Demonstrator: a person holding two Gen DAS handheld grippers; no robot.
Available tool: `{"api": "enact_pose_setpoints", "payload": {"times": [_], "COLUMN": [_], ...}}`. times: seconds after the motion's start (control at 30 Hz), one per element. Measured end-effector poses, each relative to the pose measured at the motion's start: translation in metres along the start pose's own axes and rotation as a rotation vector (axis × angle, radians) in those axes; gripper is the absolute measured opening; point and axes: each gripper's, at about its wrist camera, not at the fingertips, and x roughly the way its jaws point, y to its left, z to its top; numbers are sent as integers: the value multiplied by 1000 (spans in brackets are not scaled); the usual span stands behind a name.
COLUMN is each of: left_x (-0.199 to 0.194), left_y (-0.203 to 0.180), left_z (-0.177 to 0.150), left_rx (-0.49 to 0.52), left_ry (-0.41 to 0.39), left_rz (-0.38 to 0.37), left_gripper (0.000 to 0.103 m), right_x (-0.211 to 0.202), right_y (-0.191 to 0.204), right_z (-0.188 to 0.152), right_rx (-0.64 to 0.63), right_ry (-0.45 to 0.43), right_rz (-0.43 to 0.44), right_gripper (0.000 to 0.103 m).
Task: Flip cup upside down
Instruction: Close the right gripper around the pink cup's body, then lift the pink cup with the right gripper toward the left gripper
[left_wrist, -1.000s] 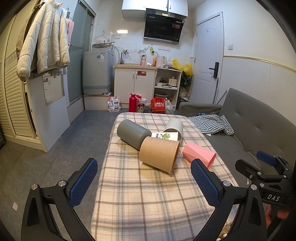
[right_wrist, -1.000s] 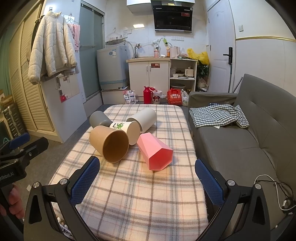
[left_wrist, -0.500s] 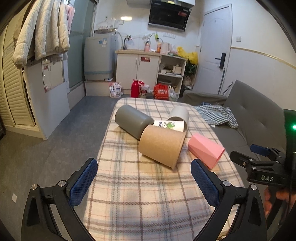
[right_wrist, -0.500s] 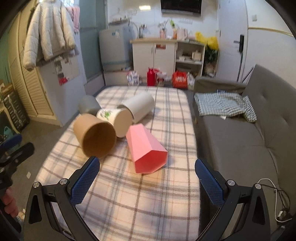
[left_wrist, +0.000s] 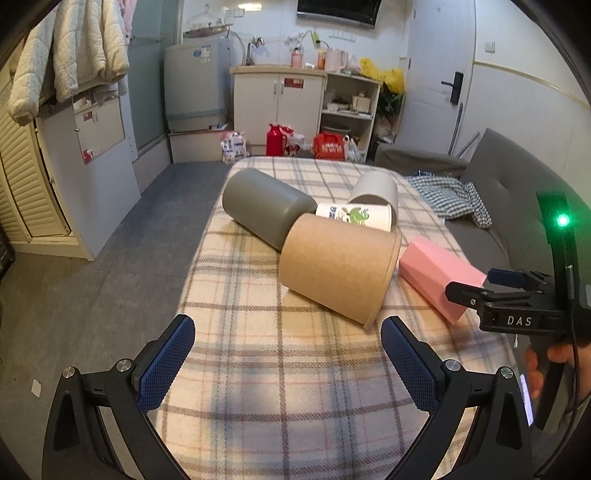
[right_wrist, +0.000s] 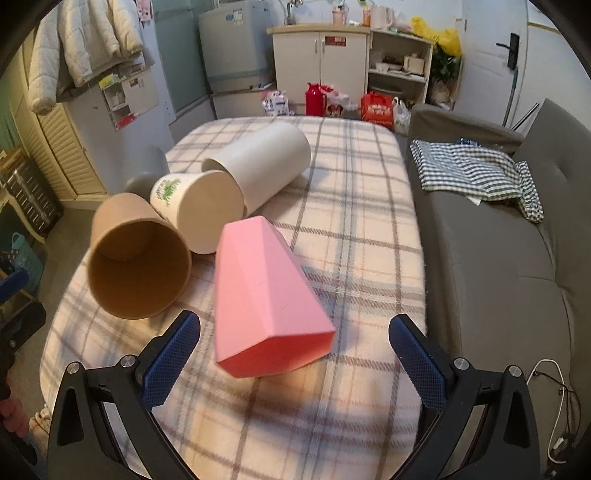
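Several cups lie on their sides on a plaid-covered table (left_wrist: 280, 398). A pink faceted cup (right_wrist: 262, 299) lies with its mouth toward my right gripper (right_wrist: 295, 363), which is open and empty just short of it. A brown paper cup (left_wrist: 338, 269) lies just ahead of my open, empty left gripper (left_wrist: 288, 363). Behind it lie a dark grey cup (left_wrist: 266, 206), a white printed paper cup (left_wrist: 354, 216) and a light grey cup (left_wrist: 375, 188). The pink cup (left_wrist: 437, 275) and the right gripper (left_wrist: 491, 282) also show at the right of the left wrist view.
A grey sofa (right_wrist: 498, 266) with a checked cloth (right_wrist: 476, 170) runs along the table's right side. Bare floor (left_wrist: 103, 280) lies to the left. Cabinets, a washer and bags stand at the far wall.
Both grippers have moved forward and lower toward the cups. The right gripper has closed in on the pink cup's mouth. The cups have not moved.
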Motion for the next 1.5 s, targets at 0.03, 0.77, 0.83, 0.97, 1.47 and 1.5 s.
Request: {"api": "enact_pose_setpoints", "payload": {"times": [0.03,0.77,0.83,0.97,1.47,1.5], "left_x": [3,-37,-44,-57,-61,-61], "left_y": [-1,-3,-2,-4,-18,-21], "left_z": [0,-1,-1,-5,-9,-9], "left_rx": [4,39,31,34,62,72], "left_ry": [7,-64,-75,-95,-66,-62], "left_rz": [0,-16,-19,-25,-3,0], "left_gripper": [103,103,103,103,103,103], "right_x": [4,-44,-51,-63,-68,-68], "right_y": [-1,46,54,75,85,83], "right_z": [0,-61,-70,-81,-92,-92], "right_rx": [1,143,158,124,79,85], "right_ry": [11,122,137,137,131,128], "right_rz": [9,19,28,33,66,74], "right_gripper": [100,68,68,68,68,68]}}
